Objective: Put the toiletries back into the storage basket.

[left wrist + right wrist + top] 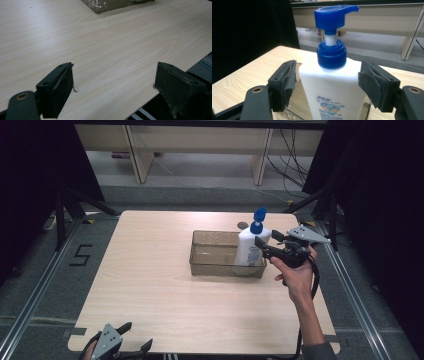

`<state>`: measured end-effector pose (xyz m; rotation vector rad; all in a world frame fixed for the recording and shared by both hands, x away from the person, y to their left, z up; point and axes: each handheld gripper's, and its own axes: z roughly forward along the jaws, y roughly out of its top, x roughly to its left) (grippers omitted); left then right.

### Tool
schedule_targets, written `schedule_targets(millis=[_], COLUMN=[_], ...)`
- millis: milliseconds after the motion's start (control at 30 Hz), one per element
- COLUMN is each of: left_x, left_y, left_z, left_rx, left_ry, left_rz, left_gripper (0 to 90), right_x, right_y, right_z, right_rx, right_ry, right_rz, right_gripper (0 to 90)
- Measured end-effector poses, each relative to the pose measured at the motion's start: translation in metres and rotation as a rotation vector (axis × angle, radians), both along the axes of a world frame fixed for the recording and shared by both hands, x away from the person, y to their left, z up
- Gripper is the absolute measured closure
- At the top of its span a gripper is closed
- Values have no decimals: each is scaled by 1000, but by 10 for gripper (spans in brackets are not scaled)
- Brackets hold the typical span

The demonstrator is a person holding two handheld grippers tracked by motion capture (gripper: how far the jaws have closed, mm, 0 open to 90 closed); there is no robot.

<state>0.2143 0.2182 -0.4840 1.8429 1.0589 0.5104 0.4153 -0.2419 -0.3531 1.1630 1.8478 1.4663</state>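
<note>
High view: one light wooden bench (150,285), one clear smoky plastic bin (212,254) on it, and one white pump bottle (251,249) standing upright in the bin's right end. Blue pump head and collar, printed label on the white body. Also one small dark round thing (243,225) on the bench behind the bin. Two tongs: right tongs (264,244) held level at the bottle's right side, left tongs (136,336) low at the bench's near left edge, well apart from the bin.

Left gripper view: jaws spread wide over bare bench, nothing between them; a corner of the bin (110,5) at the top.

Right gripper view: bottle (332,85) upright between the jaws, its blue pump (333,15) raised on a white stem, blue-lettered label low on the front. Jaws spread, a slim gap showing on each side, pads not pressing on the body.
</note>
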Motion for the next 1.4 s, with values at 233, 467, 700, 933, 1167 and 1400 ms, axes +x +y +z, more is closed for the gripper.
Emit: schedule_targets(millis=[233, 467, 700, 933, 1167, 1400], left_x=[0, 0, -1, 0, 0, 0], left_y=[0, 2, 4, 3, 5, 4], left_z=[0, 0, 2, 1, 2, 1], left_rx=[-2, -19, -4, -14, -2, -6], left_ry=[-7, -18, -9, -9, 0, -1], left_rz=[-6, -2, -2, -5, -2, -8], left_gripper=[149, 148, 149, 148, 148, 148], right_x=[-13, -18, -24, -32, -37, -41], right_y=[4, 7, 5, 6, 9, 20], right_z=[-7, -14, -20, -22, -24, -27], right_rx=[14, -4, 2, 27, 45, 47], right_ry=[3, 6, 12, 35, 47, 51], right_rz=[13, 27, 35, 49, 71, 103], right_gripper=[309, 308, 306, 292, 278, 254])
